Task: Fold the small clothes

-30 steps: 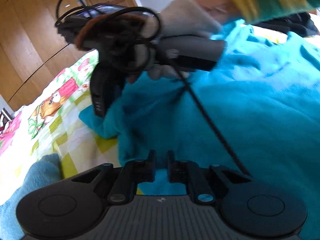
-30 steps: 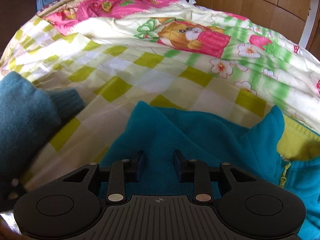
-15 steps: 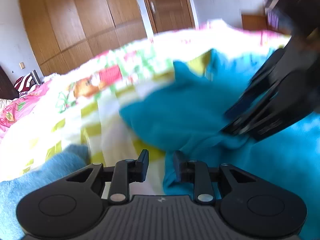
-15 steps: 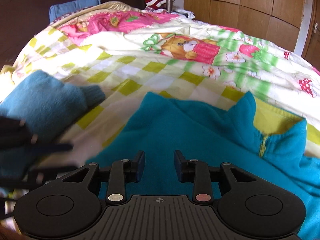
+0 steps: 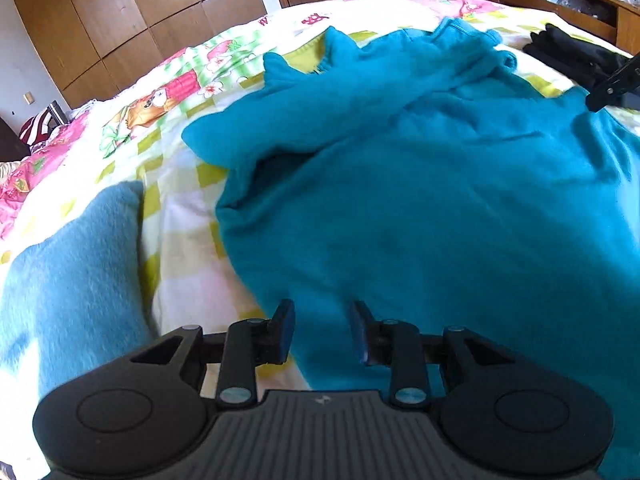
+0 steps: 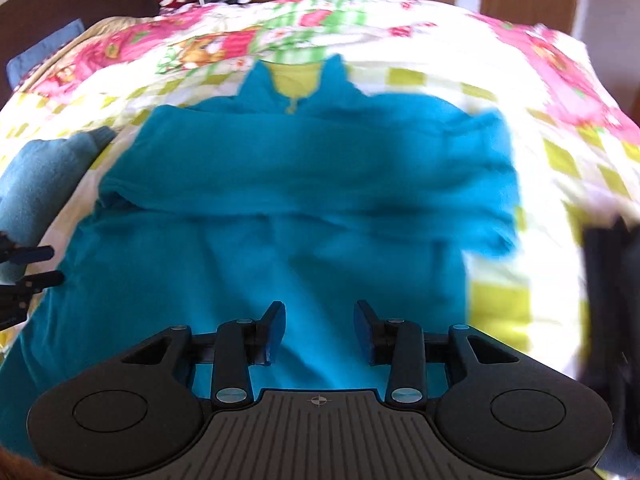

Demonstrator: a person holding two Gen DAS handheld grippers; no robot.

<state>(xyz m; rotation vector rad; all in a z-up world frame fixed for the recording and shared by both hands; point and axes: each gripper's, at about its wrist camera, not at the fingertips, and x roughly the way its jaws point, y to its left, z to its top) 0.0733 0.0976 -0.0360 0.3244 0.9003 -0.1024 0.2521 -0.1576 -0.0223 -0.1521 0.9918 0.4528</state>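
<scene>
**Teal fleece spread on a patterned bed, both grippers empty above it**

A teal fleece top (image 6: 288, 216) lies spread across a bedspread (image 6: 440, 40) printed with yellow-green checks, pink patches and cartoon bears. Its collar points toward the far side of the bed and stands open, showing a yellow-green lining and a short zip. Both sleeves are folded in across the chest, forming a thick band over the body of the garment.

The left gripper (image 5: 322, 330) hovers over the near left edge of the fleece, its jaws apart with nothing between them. The right gripper (image 6: 320, 330) hovers over the lower middle of the fleece, jaws likewise apart and holding nothing.

A second, paler blue garment (image 5: 72, 280) lies bunched on the bedspread just left of the fleece, apart from it. A dark piece of clothing (image 5: 576, 54) sits near the bed's far right edge. Wooden wardrobe doors (image 5: 100, 20) stand behind the bed. The right wrist view is blurred.
</scene>
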